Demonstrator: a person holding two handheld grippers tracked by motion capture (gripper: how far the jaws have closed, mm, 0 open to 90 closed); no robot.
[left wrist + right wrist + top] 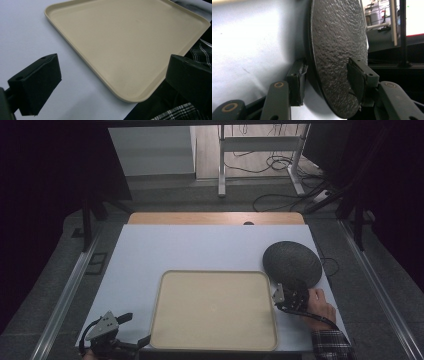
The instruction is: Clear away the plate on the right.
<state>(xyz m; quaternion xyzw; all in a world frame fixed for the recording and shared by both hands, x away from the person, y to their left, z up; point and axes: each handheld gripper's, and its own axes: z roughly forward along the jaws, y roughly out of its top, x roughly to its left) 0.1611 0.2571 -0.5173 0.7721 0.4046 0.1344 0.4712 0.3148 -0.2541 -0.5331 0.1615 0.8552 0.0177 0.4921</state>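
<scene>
A round, dark, rough-textured plate (292, 263) lies at the white table's (200, 247) right side, just beside the wide beige plastic tray (214, 310). The right gripper (289, 296) straddles its near rim (2 jaws either side). The left gripper (131, 330) is spread wide, holding nothing, by the tray's near-left corner.

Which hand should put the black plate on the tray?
The right one, probably. The right gripper already has its jaws around the rim of the black plate, just beside the tray. The left gripper is open at the tray's near left corner, far from the plate.
</scene>
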